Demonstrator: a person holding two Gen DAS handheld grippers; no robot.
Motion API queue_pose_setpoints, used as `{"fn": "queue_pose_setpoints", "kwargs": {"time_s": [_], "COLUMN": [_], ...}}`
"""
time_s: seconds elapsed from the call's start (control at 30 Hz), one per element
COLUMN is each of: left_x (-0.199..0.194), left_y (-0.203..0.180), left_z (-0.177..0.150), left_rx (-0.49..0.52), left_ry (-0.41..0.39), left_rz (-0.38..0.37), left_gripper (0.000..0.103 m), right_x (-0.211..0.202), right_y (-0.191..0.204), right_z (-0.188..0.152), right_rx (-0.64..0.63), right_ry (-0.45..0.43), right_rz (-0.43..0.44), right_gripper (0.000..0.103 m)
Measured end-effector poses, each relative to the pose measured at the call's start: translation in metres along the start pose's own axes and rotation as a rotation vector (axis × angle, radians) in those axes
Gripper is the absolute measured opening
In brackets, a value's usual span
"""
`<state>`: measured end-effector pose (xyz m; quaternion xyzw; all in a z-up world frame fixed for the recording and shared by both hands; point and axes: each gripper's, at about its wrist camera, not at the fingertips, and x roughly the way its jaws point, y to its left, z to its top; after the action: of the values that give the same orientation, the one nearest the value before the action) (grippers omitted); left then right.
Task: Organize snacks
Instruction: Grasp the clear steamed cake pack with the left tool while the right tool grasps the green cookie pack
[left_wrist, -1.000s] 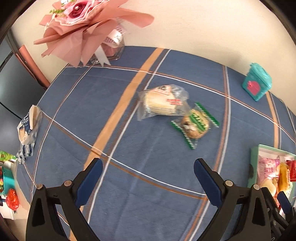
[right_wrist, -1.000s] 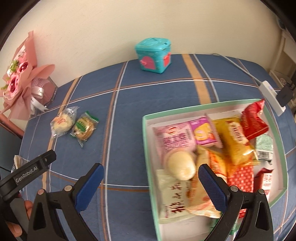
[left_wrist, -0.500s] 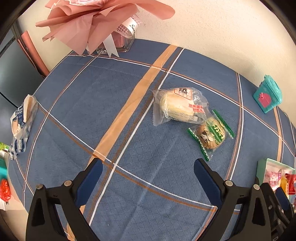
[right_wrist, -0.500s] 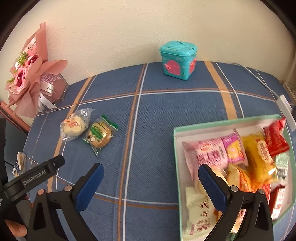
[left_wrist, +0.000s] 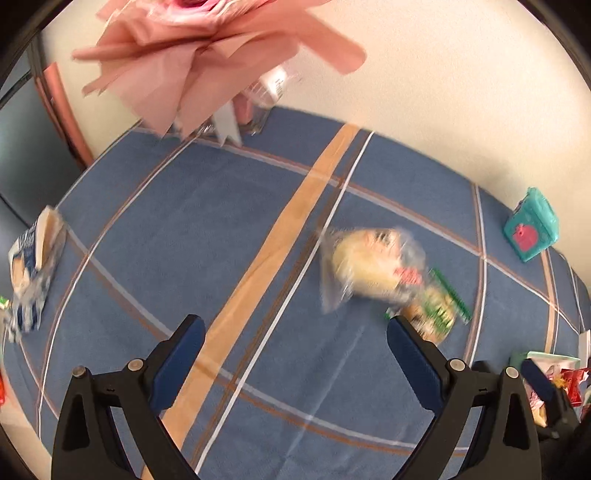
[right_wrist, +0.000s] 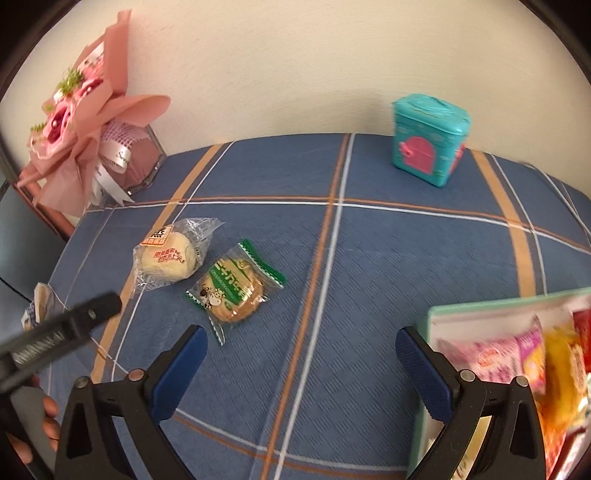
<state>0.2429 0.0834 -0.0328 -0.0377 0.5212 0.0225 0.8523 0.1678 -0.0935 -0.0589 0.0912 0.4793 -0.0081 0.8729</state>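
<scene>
Two snacks left loose on the blue plaid desk (right_wrist: 369, 258): a clear-wrapped pale bun (right_wrist: 168, 256) at centre left of the right wrist view, touching a green-wrapped cookie (right_wrist: 232, 291) just below and right of it. Snack box (right_wrist: 430, 325) at lower right is already crowded with packets, so most sorting looks done. Left gripper (left_wrist: 295, 354) and right gripper (right_wrist: 301, 360) both spread wide, holding nothing; pink bouquet (right_wrist: 81, 122) upper left, teal tin (right_wrist: 428, 147) upper right.

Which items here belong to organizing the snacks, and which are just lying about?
Job: clear-wrapped bun, green-wrapped cookie, snack tray, packets inside.
Lying about: pink bouquet, teal tin, blue-and-white packet at the table edge.
</scene>
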Motion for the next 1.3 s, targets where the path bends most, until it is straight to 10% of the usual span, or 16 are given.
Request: {"fn": "queue_pose_setpoints", "kwargs": {"time_s": [0.83,1.3], "left_x": [0.057,0.063], "left_y": [-0.042,-0.045], "left_z": [0.041,0.034], "left_rx": [0.066,0.04], "left_ry": [0.117,0.11], "left_rz": [-0.138,-0.157], "left_gripper": [0.098,0.065], "right_x": [0.072,0.067], "right_y": [0.041,0.036], "right_z": [0.018,0.013], "right_rx": [-0.124,-0.113], "right_ry": [-0.016,-0.033], "right_rz": [0.027,0.027], "right_gripper": [0.095,0.065]}}
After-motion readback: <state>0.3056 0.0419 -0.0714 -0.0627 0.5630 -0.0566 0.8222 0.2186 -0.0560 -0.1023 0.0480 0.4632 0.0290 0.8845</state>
